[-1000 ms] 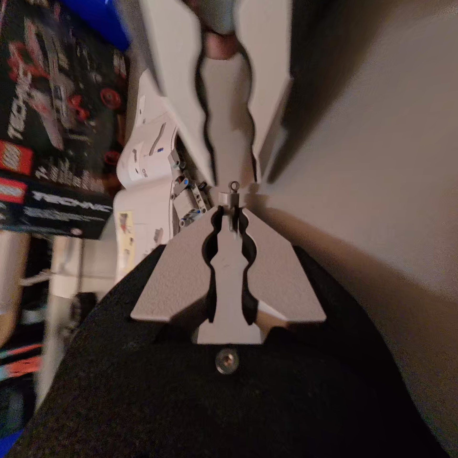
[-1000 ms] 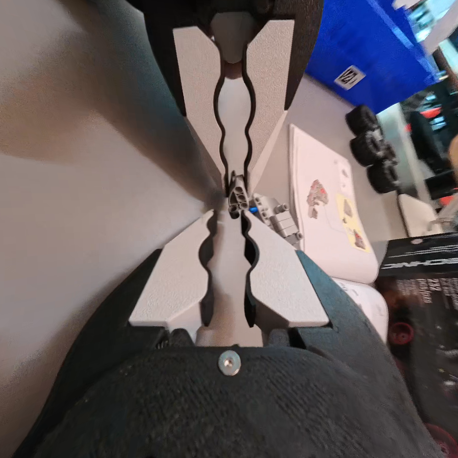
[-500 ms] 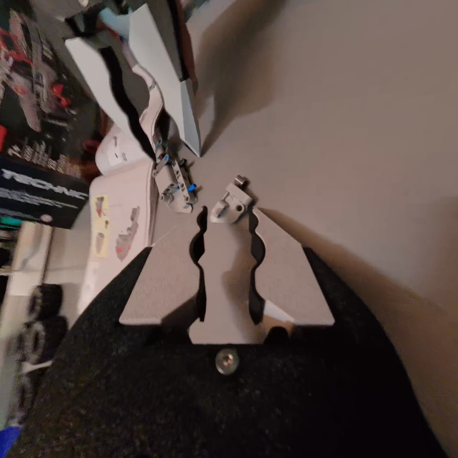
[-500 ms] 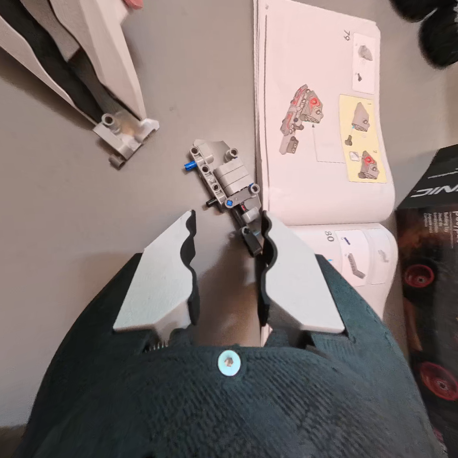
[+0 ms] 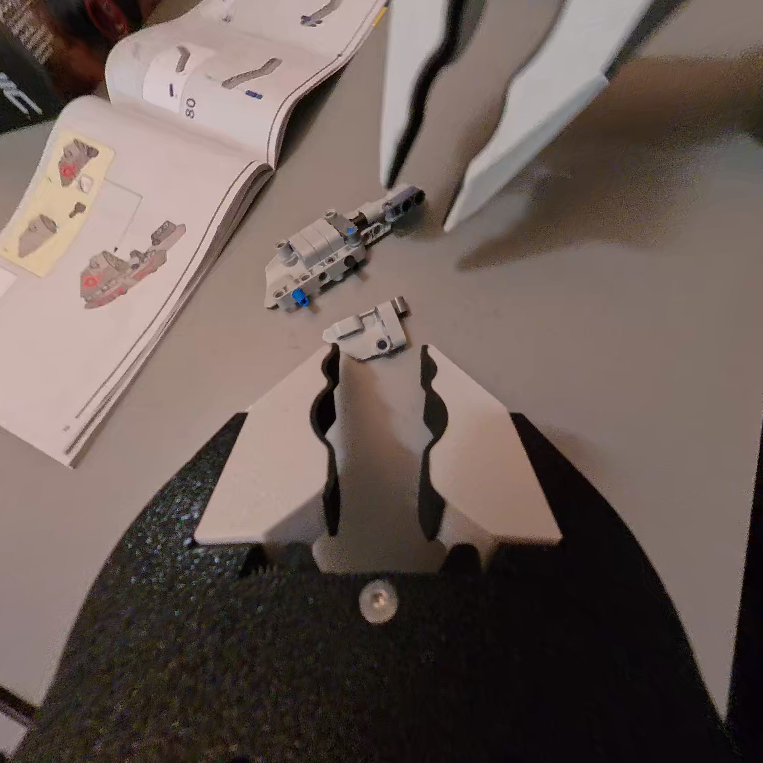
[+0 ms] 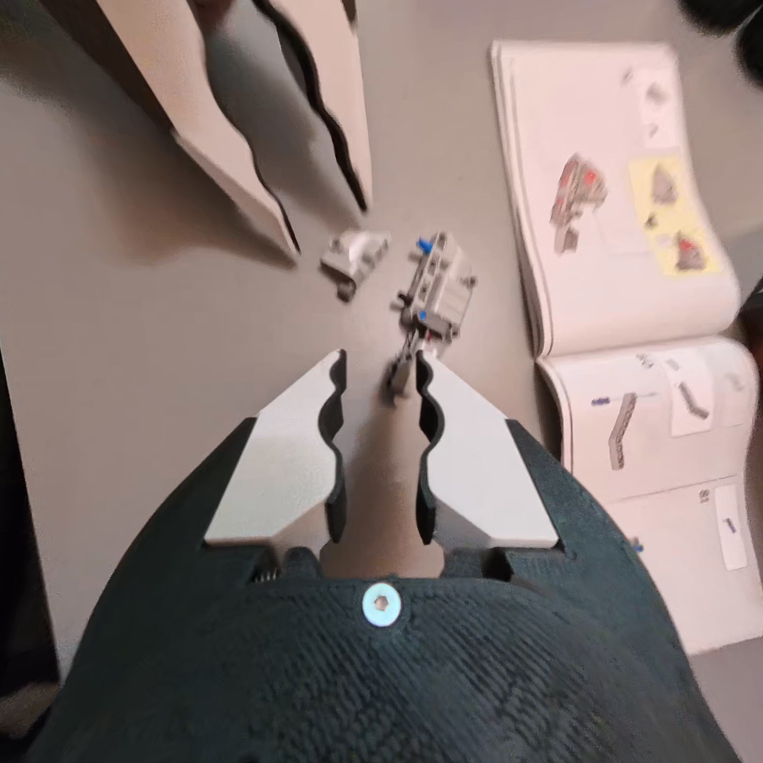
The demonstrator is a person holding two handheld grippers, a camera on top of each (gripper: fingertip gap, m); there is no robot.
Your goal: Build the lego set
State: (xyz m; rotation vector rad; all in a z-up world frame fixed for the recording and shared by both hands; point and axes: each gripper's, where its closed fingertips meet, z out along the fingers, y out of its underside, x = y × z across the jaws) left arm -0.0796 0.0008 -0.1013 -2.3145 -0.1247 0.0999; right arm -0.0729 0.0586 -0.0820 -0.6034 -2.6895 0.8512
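Observation:
A grey lego assembly (image 5: 326, 256) with blue pins lies on the grey table, also in the right wrist view (image 6: 437, 289). A small light grey panel piece (image 5: 369, 330) lies loose beside it, also in the right wrist view (image 6: 357, 254). My left gripper (image 5: 380, 351) is open and empty, its tips just short of the panel piece. My right gripper (image 6: 380, 357) is open and empty, with the dark end of the assembly (image 6: 400, 371) between its tips. Each gripper shows across from the other: the right in the left wrist view (image 5: 417, 202), the left in the right wrist view (image 6: 330, 229).
An open instruction booklet (image 5: 136, 214) lies next to the assembly, also in the right wrist view (image 6: 619, 289). A dark lego box (image 5: 24, 66) sits behind the booklet at the upper left. The grey table (image 5: 598, 351) is bare on the other side. Tip to tip, the grippers are about 7 cm apart.
Both grippers were shut on the pieces, tip to tip, a second ago. They have opened, the pieces now lie on the table, and both grippers have drawn back and apart.

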